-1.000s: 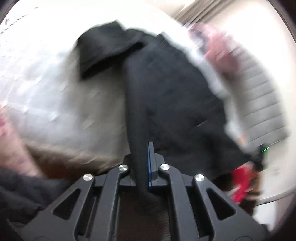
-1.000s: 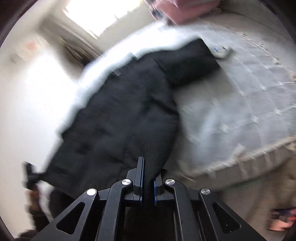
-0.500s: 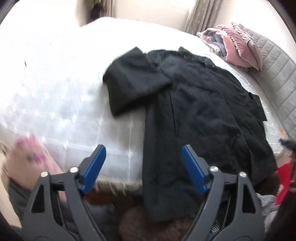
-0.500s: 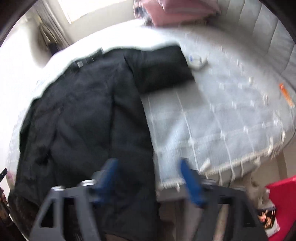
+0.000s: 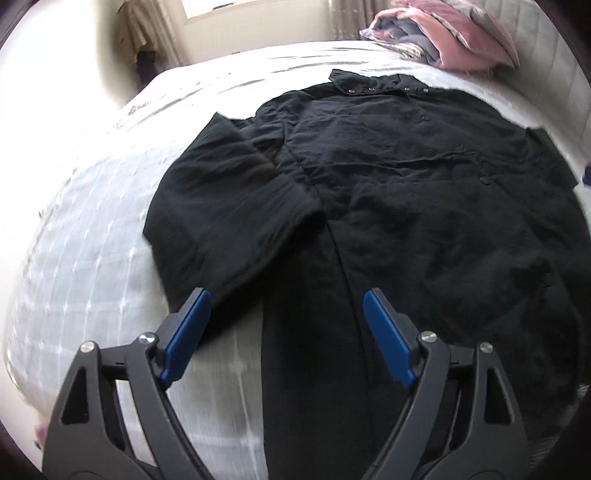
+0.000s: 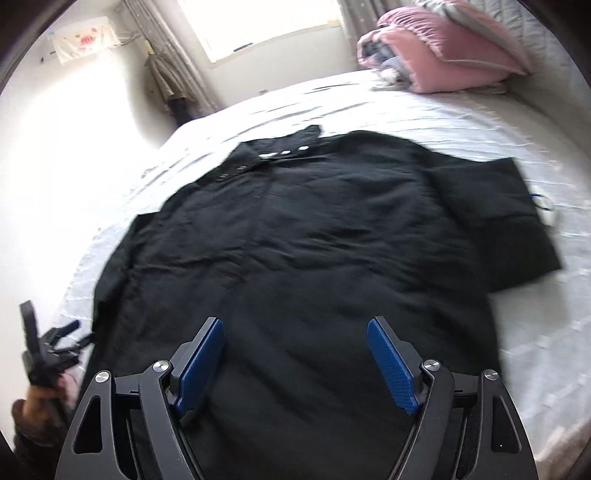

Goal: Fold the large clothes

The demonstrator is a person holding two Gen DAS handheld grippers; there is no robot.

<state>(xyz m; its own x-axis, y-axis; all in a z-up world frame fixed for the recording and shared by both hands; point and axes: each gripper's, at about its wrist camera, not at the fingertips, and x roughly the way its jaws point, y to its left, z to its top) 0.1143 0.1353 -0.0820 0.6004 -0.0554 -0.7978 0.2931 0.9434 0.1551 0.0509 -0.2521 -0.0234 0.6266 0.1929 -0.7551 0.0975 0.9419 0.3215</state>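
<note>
A large black coat [image 5: 388, 192] lies spread flat on the white bedspread [image 5: 85, 258], collar with metal snaps at the far end. Its left sleeve [image 5: 229, 210] angles out toward the bed's near left. My left gripper [image 5: 284, 310] hovers open over the coat's lower left edge, nothing between its blue pads. In the right wrist view the same coat [image 6: 314, 251] fills the middle, with its right sleeve [image 6: 506, 218] spread to the right. My right gripper [image 6: 295, 339] stands open above the coat's lower part, holding nothing. The left gripper [image 6: 44, 354] shows at the left edge there.
Pink and grey pillows [image 6: 450, 51] are stacked at the bed's head by a padded headboard [image 5: 554, 55]. A small white object with a blue cord [image 6: 545, 206] lies beside the right sleeve. A window [image 6: 266, 26] and curtains stand behind the bed.
Both grippers were shut on the coat's hem a second ago, then opened and let it go. Both have swung across the bed; the coat now lies flat and centred.
</note>
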